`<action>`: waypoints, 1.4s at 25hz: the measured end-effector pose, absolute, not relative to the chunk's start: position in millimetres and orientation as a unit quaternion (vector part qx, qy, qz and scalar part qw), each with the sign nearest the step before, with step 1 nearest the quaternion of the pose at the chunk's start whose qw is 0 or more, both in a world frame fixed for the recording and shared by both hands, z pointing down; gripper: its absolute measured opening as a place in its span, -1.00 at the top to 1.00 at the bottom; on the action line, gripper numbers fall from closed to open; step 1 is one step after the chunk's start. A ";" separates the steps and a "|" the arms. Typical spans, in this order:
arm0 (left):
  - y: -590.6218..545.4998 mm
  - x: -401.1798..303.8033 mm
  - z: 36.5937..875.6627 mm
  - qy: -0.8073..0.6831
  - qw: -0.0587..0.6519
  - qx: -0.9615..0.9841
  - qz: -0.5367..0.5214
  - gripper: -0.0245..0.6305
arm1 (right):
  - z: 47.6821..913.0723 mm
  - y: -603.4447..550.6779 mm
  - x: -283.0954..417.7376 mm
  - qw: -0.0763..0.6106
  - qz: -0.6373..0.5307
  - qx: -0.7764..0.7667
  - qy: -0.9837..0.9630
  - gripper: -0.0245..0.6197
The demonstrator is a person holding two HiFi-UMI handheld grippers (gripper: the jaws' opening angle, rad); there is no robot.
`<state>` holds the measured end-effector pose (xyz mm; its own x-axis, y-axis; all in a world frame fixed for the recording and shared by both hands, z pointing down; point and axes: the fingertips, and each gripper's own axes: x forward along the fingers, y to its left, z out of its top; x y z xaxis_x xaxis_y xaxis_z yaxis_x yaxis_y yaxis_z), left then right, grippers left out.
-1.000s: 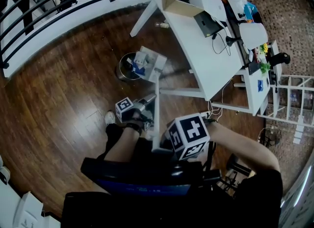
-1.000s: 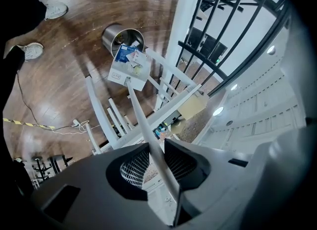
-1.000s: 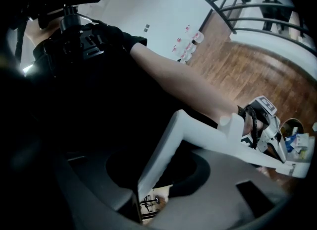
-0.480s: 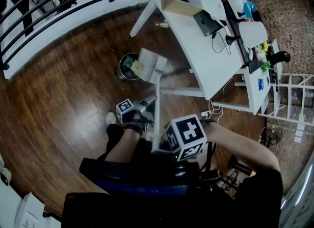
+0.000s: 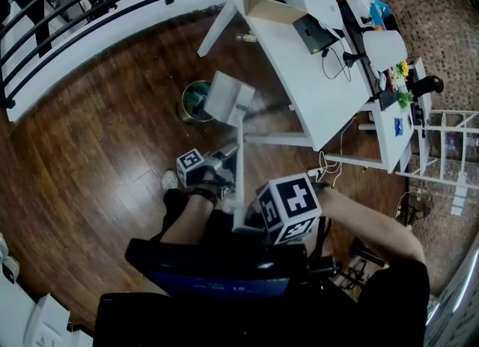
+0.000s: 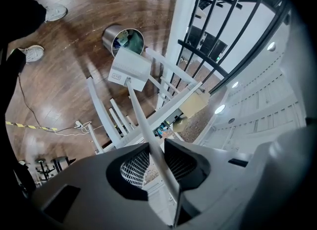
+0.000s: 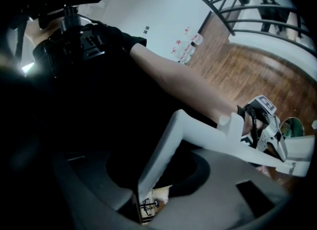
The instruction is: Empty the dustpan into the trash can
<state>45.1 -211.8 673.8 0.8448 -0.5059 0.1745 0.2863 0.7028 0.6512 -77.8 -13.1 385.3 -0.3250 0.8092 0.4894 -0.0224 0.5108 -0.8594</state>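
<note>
Dumping step, I'd say: head view has the dustpan tipped over the can, way out ahead of the jaws. Left gripper view shows the left gripper pinching the handle, with the dustpan straight out front. Right gripper view has the right gripper clamped on the handle's end, so next is probably a shake, then lifting clear.

Black short-sleeved shirt, dark trousers, a white sneaker. The left gripper and right gripper are grey, each topped with a cube of black-and-white square markers.
</note>
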 end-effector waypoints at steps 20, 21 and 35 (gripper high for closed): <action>-164.1 67.1 628.2 -0.200 0.867 0.431 -0.153 0.62 | 332.4 50.2 -31.3 0.335 0.367 -0.166 -0.852 0.61; -160.2 68.5 626.3 -0.203 0.864 0.436 -0.151 0.62 | 328.8 54.8 -27.3 0.325 0.364 -0.164 -0.858 0.60; -89.0 77.0 600.7 -0.245 0.823 0.488 -0.157 0.62 | 287.2 124.7 33.0 0.163 0.347 -0.154 -0.911 0.60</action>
